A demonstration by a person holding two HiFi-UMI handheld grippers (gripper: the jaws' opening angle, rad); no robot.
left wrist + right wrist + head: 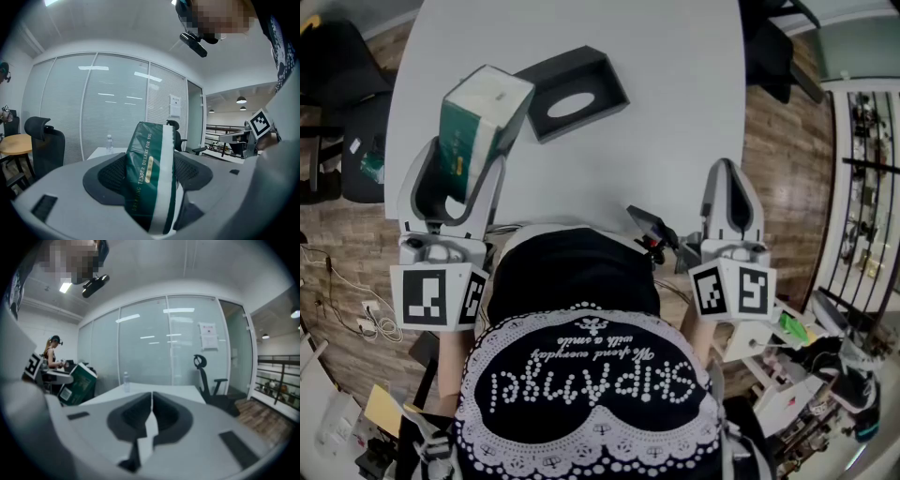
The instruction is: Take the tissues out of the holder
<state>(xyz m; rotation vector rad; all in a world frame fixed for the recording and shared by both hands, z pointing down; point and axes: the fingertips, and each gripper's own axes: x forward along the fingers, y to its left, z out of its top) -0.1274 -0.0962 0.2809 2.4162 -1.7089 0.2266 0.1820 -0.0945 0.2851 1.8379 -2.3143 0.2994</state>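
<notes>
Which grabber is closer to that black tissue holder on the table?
Left. The left gripper, clamping the tissue pack, is just left of the holder; the right gripper, shut, is farther off toward the table's near edge.

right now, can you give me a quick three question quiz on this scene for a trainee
1. True or false: the right tool is shut with nothing between its jaws.
2. What does the left tool grip? A) a water bottle B) the green tissue pack C) a phone
3. Fill the blank: the black holder, its oval opening facing up, lies on the white ____, apart from the pack.

Key: 1 true; 2 B; 3 table
</notes>
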